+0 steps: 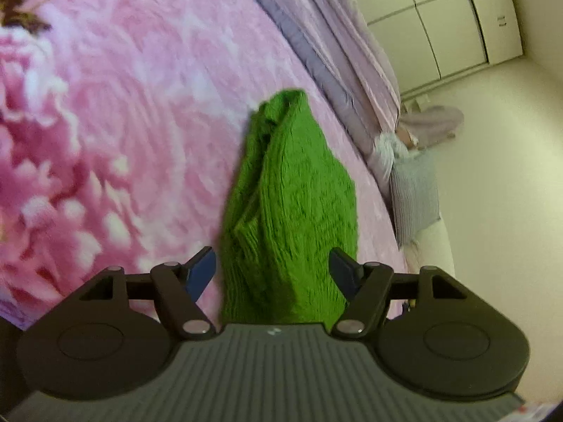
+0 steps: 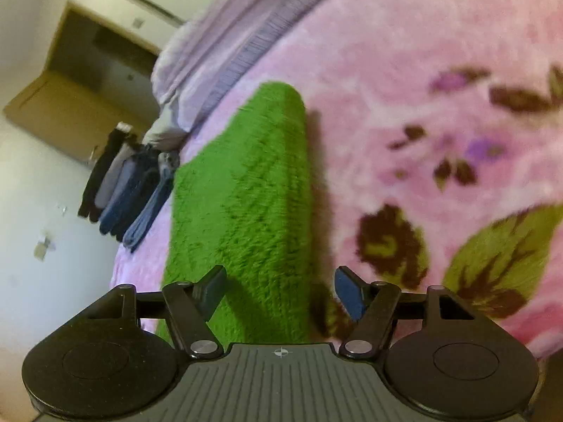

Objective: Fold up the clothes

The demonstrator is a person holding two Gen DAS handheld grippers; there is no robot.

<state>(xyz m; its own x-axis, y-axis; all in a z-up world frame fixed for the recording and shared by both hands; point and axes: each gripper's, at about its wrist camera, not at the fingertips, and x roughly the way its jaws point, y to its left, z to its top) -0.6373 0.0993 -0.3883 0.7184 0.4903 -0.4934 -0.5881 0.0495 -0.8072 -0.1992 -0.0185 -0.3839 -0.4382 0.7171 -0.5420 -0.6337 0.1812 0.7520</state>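
A bright green knitted garment (image 1: 292,207) lies folded on the pink flowered blanket (image 1: 123,112). In the left wrist view its near end fills the gap between the wide-apart fingers of my left gripper (image 1: 272,274), which is open. In the right wrist view the same green garment (image 2: 242,193) runs away from me as a long folded slab on the blanket (image 2: 404,81). My right gripper (image 2: 281,292) is open over its near right edge, one finger above the knit and the other above the blanket. Neither gripper clamps the cloth.
A folded lilac quilt (image 1: 337,45) lies along the bed's far side. A stack of folded dark and blue clothes (image 2: 130,190) sits at the bed's edge beside the garment. A striped pillow (image 1: 415,193) and pale cloth lie off the bed. White wardrobe doors (image 1: 443,17) stand beyond.
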